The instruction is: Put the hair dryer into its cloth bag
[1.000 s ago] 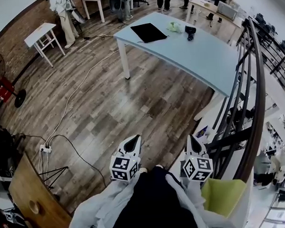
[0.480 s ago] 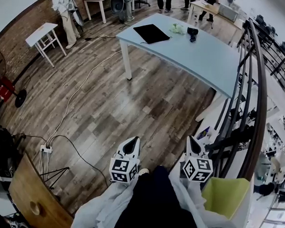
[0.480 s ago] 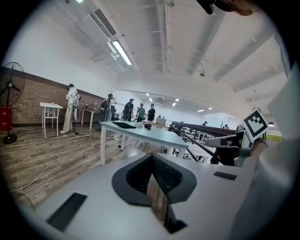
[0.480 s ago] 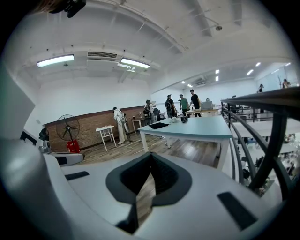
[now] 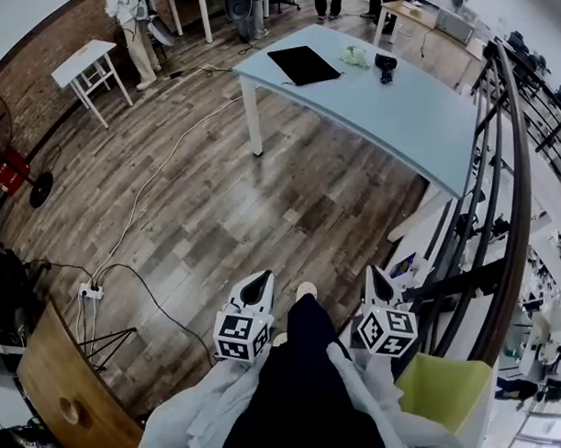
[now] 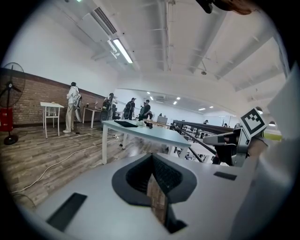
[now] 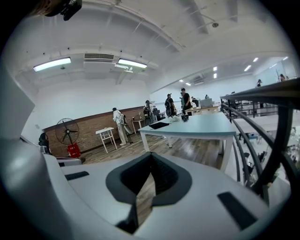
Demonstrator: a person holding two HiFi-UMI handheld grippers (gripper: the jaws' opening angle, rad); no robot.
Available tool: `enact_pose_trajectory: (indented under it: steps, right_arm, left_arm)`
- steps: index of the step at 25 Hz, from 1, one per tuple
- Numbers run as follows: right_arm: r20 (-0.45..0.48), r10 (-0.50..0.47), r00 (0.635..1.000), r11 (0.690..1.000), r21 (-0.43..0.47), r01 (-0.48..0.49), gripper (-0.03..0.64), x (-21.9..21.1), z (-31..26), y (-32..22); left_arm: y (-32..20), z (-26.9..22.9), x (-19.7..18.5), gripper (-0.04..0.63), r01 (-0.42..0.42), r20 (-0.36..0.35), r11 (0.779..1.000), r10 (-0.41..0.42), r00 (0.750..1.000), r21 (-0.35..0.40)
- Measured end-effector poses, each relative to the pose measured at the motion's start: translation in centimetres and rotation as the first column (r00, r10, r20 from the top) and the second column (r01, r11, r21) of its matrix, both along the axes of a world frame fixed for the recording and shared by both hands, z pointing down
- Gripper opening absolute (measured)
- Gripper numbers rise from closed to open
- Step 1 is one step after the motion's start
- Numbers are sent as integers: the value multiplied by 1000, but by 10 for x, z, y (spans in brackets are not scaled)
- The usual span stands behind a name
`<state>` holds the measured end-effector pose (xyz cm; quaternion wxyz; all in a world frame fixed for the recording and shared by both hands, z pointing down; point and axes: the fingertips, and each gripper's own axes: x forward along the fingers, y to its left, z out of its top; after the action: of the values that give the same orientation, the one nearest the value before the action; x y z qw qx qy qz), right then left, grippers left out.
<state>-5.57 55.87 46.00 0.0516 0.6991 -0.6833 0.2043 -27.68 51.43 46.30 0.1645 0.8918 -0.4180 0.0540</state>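
Hovering side by side nearby, the left gripper (image 5: 258,284) and right gripper (image 5: 379,281) both have fingers pressed together, empty; the hair dryer (image 5: 385,67) lies on the far table (image 5: 414,113)

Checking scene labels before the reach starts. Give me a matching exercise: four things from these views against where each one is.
Things
1. hair dryer
2. power strip
3. small white table
4. left hand-held gripper

Places or states
A. on the wood floor, with a cable running from it
B. beside the brick wall
C. on the pale blue table, at its far end
D. low in the head view, shut and empty

Pairs: 1-C, 2-A, 3-B, 4-D
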Motion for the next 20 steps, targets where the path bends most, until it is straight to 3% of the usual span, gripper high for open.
enact_pose_trajectory:
  steps: [20]
  right_arm:
    - [-6, 45, 999, 998, -37, -45, 8, 77, 8, -128]
  left_arm:
    - [-144, -4, 70, 15, -22, 15, 1000, 22, 1000, 8]
